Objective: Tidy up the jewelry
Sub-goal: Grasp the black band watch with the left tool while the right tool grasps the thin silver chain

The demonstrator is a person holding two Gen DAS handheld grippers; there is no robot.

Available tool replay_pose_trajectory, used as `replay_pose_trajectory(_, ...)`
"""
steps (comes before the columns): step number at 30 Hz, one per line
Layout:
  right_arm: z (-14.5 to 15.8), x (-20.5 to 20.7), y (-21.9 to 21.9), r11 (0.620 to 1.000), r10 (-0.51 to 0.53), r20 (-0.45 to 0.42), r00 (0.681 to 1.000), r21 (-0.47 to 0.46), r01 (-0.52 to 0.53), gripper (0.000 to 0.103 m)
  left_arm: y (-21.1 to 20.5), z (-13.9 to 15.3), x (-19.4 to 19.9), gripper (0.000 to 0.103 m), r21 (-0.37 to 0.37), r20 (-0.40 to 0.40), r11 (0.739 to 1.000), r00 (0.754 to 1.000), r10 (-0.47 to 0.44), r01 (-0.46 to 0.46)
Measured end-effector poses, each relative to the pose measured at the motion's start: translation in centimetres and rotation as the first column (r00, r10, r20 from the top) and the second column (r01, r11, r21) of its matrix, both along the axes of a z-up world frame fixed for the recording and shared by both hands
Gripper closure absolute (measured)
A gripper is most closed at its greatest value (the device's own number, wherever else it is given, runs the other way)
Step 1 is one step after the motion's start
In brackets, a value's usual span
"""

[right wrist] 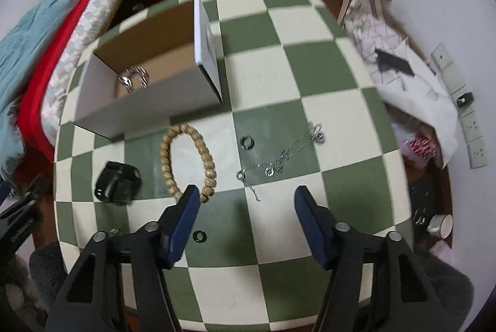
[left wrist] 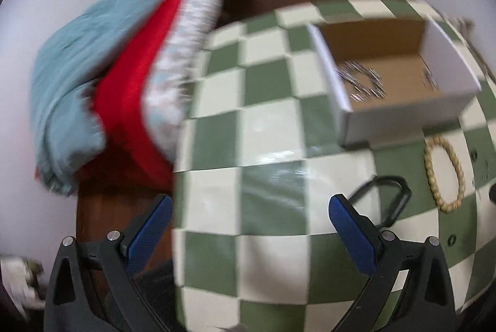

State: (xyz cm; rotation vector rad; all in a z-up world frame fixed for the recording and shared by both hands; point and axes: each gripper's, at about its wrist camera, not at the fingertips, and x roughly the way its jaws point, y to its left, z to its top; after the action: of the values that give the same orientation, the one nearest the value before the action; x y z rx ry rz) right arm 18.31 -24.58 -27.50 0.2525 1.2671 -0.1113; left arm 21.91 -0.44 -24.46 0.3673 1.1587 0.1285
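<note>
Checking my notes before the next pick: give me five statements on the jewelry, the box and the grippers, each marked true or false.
1. The wooden bead bracelet lies inside the cardboard box. False: it lies on the checkered table, in front of the box.
2. A silver piece already lies in the box. True.
3. The right gripper holds the silver chain. False: its jaws are apart and empty.
4. The left gripper is open and empty. True.
5. A small dark ring lies on the table. True.
</note>
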Motion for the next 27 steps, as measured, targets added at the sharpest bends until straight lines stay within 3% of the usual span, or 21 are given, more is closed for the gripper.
replay_pose_trajectory(5,-1.8,0.5,-1.3,0.999,-0.053,-0.018,0.998,0.006,0.053,0.041,-2.7,-3.4,1.5,0.002,0.018,-0.111,0.99,0.984,-0.137,0.139)
replay_pose_trajectory(10,-2.4,0.7,-3.9,0.993,-0.122,-0.014,0.992,-0.001,0.122,0.041,-3.6,-4.9,1.9,0.019,-0.011,-0.159,0.984,0.971,-0.179,0.179)
replay_pose_trajectory(13,-2.8,0.6,-5.4,0.988,-0.153,-0.022,0.988,0.01,0.154,0.041,-3.5,-4.7,1.9,0.047,-0.09,-0.163,0.984,0.973,-0.165,0.152)
replay_pose_trajectory(14,-2.9,0.5,-5.7,0.987,-0.158,-0.023,0.987,0.016,0.159,0.041,-3.3,-4.6,1.9,0.075,-0.123,-0.167,0.983,0.974,-0.153,0.133)
replay_pose_trajectory(15,-3.1,0.5,-5.9,0.987,-0.161,-0.026,0.987,0.02,0.162,0.041,-3.3,-4.7,1.9,0.09,-0.12,-0.174,0.986,0.975,-0.136,0.116)
replay_pose_trajectory(21,-3.8,1.2,-3.5,0.996,-0.085,-0.01,0.996,0.032,0.085,0.041,-2.2,-4.5,1.0,0.095,-0.123,-0.154,0.991,0.985,-0.076,0.057)
replay_pose_trajectory(27,-5.0,2.5,-1.0,0.992,-0.054,0.001,0.999,-0.111,0.054,0.039,-1.1,-3.9,-0.2,0.098,-0.126,-0.138,0.992,0.99,-0.021,0.004)
